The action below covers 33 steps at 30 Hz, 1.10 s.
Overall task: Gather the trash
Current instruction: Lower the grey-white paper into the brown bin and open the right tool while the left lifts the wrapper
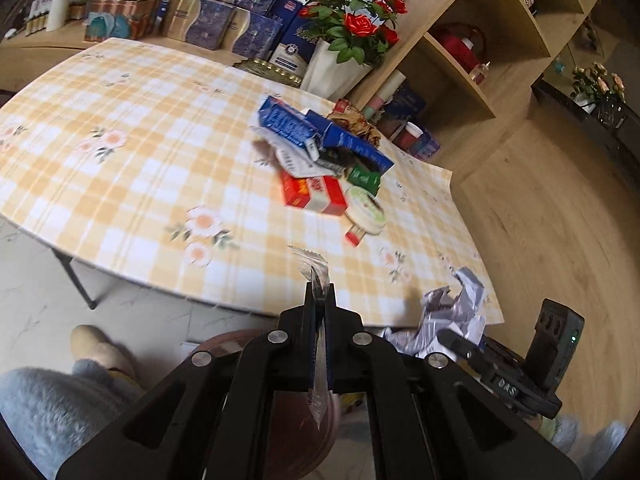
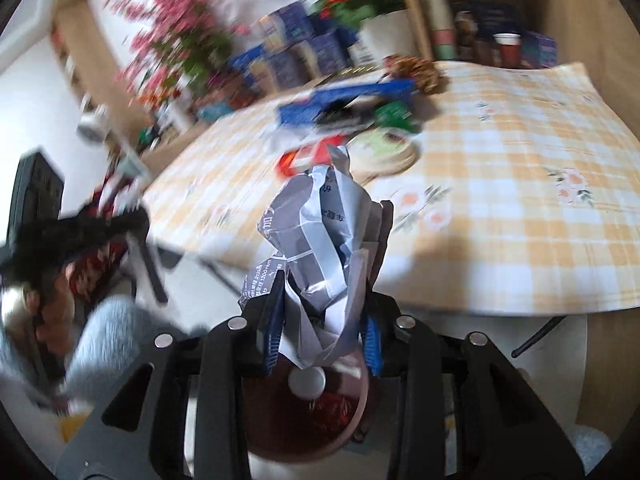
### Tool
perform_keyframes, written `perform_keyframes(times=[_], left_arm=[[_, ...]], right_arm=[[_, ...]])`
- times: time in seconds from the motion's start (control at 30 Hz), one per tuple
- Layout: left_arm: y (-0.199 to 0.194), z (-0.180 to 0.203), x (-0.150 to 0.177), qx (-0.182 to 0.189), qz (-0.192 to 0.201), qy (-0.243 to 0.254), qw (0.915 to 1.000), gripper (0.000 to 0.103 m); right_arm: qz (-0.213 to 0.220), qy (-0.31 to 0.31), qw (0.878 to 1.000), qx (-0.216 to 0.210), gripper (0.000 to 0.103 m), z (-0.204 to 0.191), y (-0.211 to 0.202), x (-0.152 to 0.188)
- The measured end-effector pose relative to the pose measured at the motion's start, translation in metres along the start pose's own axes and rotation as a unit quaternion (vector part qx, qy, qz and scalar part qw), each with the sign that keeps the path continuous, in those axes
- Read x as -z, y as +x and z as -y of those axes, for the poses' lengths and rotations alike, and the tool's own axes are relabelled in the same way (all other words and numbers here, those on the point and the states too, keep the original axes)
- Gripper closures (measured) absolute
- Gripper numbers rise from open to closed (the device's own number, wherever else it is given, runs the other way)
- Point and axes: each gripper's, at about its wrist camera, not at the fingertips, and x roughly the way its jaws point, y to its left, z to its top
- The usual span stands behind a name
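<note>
My left gripper (image 1: 319, 300) is shut on a clear plastic wrapper (image 1: 314, 268), held off the near table edge above a brown bin (image 1: 298, 420). My right gripper (image 2: 326, 280) is shut on a crumpled grey-and-white paper wrapper (image 2: 320, 232), which also shows in the left wrist view (image 1: 456, 312). It hangs above the brown bin (image 2: 304, 428), which holds a white cap and red scraps. A trash pile (image 1: 324, 160) of blue, red and green boxes and a round lid lies on the yellow checked table (image 1: 120, 184); it also shows in the right wrist view (image 2: 352, 128).
A white vase of red roses (image 1: 348, 40) stands at the table's far corner beside wooden shelves (image 1: 480, 60). Stacked blue and gold boxes (image 1: 224, 12) line the back. The person's grey-clad leg and slipper (image 1: 96, 348) are under the table's near edge.
</note>
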Motion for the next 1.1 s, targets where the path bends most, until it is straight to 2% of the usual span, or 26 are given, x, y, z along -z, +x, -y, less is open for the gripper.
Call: perform_keyframes(times=[0.1,0.3,0.43,0.63,0.77,0.87,0.93,1.1], left_arm=[[-0.007,-0.008,0.010,-0.006,0.001,-0.001,1.0000,0.099],[-0.015,-0.023,0.024,-0.012,0.009,-0.017,0.9997,0.099],[-0.017,-0.031,0.032,-0.014,0.012,-0.028,0.9994,0.099],[-0.016,-0.035,0.038,-0.023,0.010,-0.031,0.9992,0.099],[-0.013,-0.040,0.039,-0.023,0.005,-0.040,0.9989,0.099],[-0.008,-0.045,0.041,-0.021,-0.002,-0.050,0.9985,0.099],[-0.002,-0.045,0.042,-0.027,-0.012,-0.049,0.9984,0.099],[0.015,-0.035,0.047,-0.030,-0.038,-0.024,0.9985,0.099]], right_arm=[[-0.035,-0.030,0.999,-0.022,0.067,-0.022,0.011,0.021],[-0.116,-0.060,0.991,-0.035,0.067,-0.042,0.054,0.051],[-0.187,-0.082,0.979,-0.019,0.067,-0.042,0.099,0.063],[-0.244,-0.057,0.968,0.009,0.065,-0.035,0.142,0.076],[-0.236,-0.048,0.970,0.027,0.040,-0.033,0.141,0.082],[-0.218,-0.041,0.974,0.034,0.029,-0.028,0.131,0.078],[-0.202,-0.032,0.977,0.061,0.017,-0.024,0.120,0.074],[-0.122,0.004,0.986,0.112,0.009,-0.008,0.072,0.054]])
